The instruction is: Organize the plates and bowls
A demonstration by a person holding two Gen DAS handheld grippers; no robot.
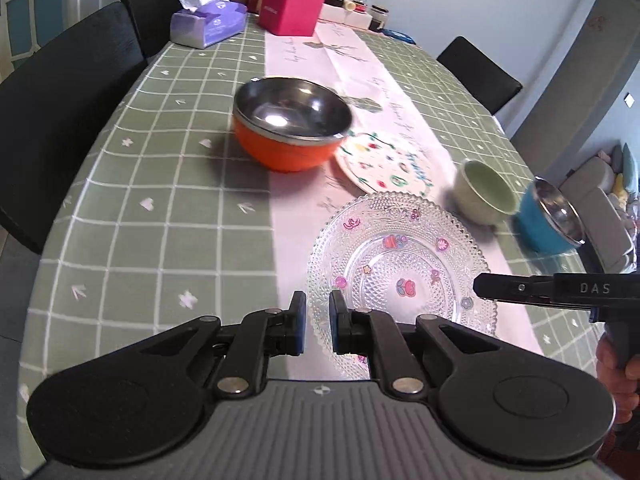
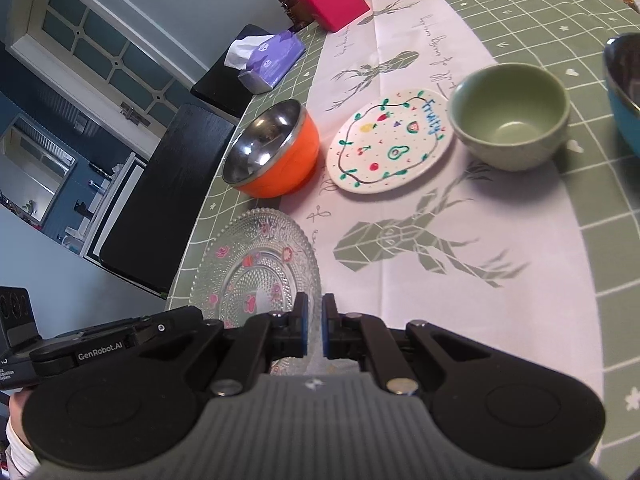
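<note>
A clear glass plate [image 1: 400, 276] with flower stickers lies on the table near me; it also shows in the right wrist view [image 2: 256, 264]. My left gripper [image 1: 318, 320] has its jaws a little apart over the plate's near left rim, gripping nothing that I can see. My right gripper [image 2: 314, 330] is nearly closed over the plate's right rim; whether it pinches the rim I cannot tell. It shows in the left view [image 1: 484, 285] over the plate's right edge. Beyond stand an orange steel-lined bowl [image 1: 288, 124], a white fruit-pattern plate [image 2: 390, 144], a green bowl [image 2: 510, 116] and a blue bowl [image 1: 550, 216].
The table [image 1: 140, 184] has a green checked cloth with a white runner [image 2: 460, 260]. A purple tissue pack [image 1: 208, 20], a pink box [image 1: 290, 10] and several bottles and jars stand at the far end. Black chairs [image 1: 52, 120] line the left side.
</note>
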